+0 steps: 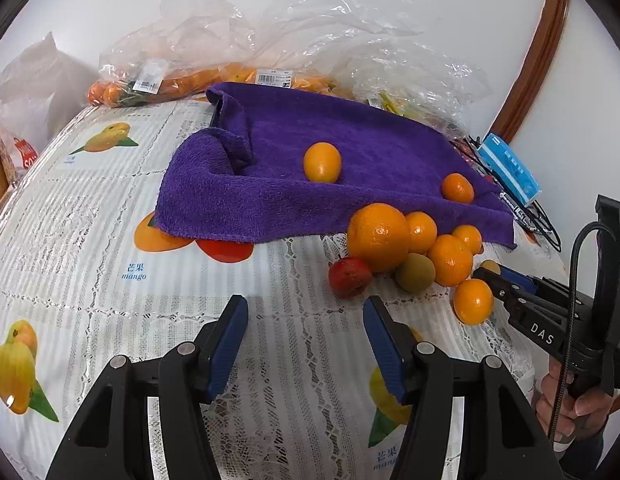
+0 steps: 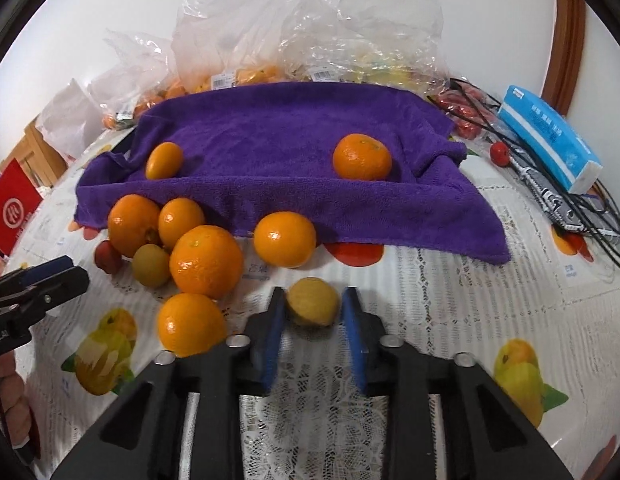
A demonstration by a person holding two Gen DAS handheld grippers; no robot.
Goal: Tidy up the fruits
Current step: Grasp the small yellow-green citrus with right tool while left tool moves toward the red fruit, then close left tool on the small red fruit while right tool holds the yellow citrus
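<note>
Right claw (image 2: pixel 313 312) blue pads flanking round matte yellow fruit (image 2: pixel 312 301), fuzzy purple towel (image 2: pixel 294 128)

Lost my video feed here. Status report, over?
Left gripper open, empty, above tablecloth. Right gripper open around yellow fruit, not clamped. Orange close beside its left finger.

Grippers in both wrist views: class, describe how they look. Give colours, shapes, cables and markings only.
Both the left gripper and right gripper are black plastic, with angular linked arms, silver pivot pins and flat blue ribbed pads. In the left wrist view, the right gripper carries white "DAS" lettering and a black cable curving over its handle.
</note>
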